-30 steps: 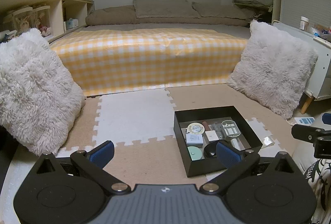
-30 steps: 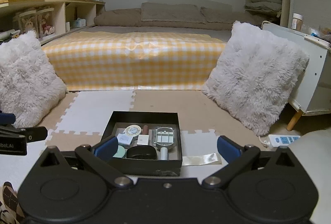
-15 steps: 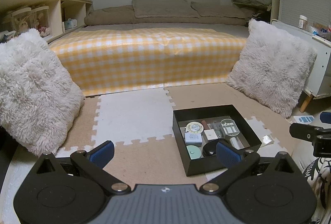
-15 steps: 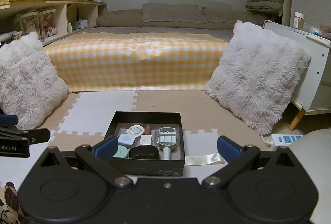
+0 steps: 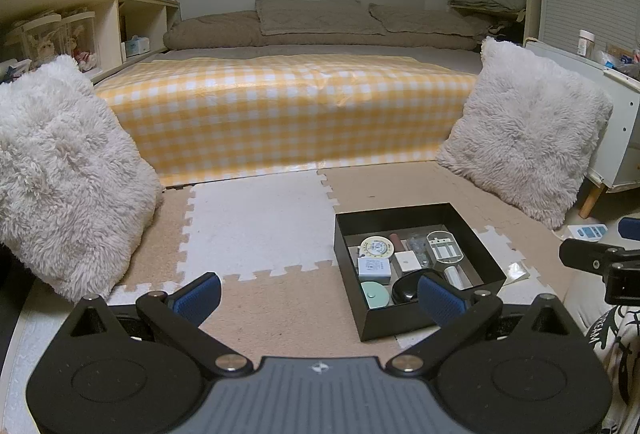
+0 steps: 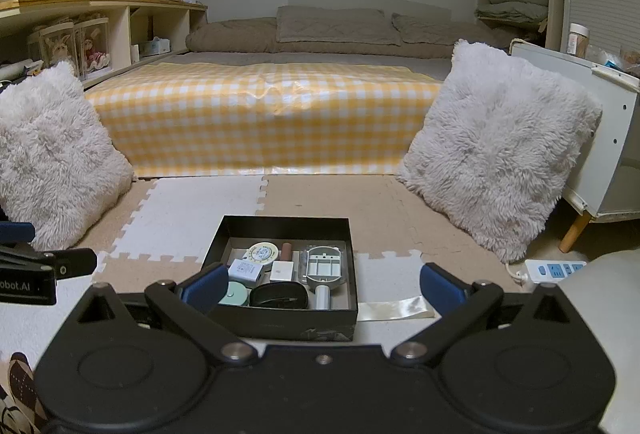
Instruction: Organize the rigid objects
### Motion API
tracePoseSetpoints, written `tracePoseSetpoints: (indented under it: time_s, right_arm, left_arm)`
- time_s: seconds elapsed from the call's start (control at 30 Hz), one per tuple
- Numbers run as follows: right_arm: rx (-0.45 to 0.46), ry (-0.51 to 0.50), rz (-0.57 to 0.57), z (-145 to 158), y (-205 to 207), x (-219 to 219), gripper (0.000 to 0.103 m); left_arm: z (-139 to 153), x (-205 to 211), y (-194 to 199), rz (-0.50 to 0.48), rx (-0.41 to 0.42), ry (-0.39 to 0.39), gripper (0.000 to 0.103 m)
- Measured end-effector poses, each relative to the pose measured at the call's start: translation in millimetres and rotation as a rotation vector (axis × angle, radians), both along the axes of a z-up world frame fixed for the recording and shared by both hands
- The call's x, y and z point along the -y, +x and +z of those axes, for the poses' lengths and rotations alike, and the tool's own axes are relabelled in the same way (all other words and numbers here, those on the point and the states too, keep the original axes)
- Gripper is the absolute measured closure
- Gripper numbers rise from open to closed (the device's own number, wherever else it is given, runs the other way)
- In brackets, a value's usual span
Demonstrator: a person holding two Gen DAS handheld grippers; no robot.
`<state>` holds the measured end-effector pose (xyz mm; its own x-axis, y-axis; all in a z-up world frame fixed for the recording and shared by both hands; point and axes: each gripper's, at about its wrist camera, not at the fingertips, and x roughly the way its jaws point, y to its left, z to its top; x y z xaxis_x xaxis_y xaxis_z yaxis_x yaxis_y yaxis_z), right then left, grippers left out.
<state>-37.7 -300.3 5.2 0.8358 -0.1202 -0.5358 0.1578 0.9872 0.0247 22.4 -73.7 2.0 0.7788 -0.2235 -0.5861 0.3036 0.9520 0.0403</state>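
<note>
two grippers, both with jaws spread wide and nothing between them. the left gripper [image 5: 319, 296] hangs above tan and white foam floor tiles [image 5: 256, 222]; the black box [image 5: 416, 300] sits on the tiles ahead of its right jaw, whose blue pad overlaps the box's near corner in this view. the right gripper [image 6: 322, 290] faces the same black box [image 6: 280, 322] almost squarely, the box lying between and just beyond its jaws, nearer the left one. inside the box: a round cream tin [image 6: 262, 253], a brown tube [image 6: 286, 252], a white square adapter [image 6: 282, 271], a white labelled block [image 6: 246, 271], a mint round lid [image 6: 233, 294], a black oval case [image 6: 279, 294] and a grey oval tray with a handle [image 6: 324, 266]. a glossy cream strip [image 6: 394, 308] lies on the tiles touching the box's right side, inside the right jaw. two shaggy white cushions [image 6: 496, 149] flank a yellow checked bed [image 6: 264, 121] well beyond both grippers.
</note>
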Motion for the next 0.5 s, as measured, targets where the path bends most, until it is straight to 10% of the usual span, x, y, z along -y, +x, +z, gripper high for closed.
tracePoseSetpoints:
  time_s: [0.5]
  right_arm:
    - [0.001,0.003,0.002,-0.1,0.0,0.4,0.0]
  left_arm:
    - [0.1,-0.3,0.0,0.0,0.0,0.001,0.0]
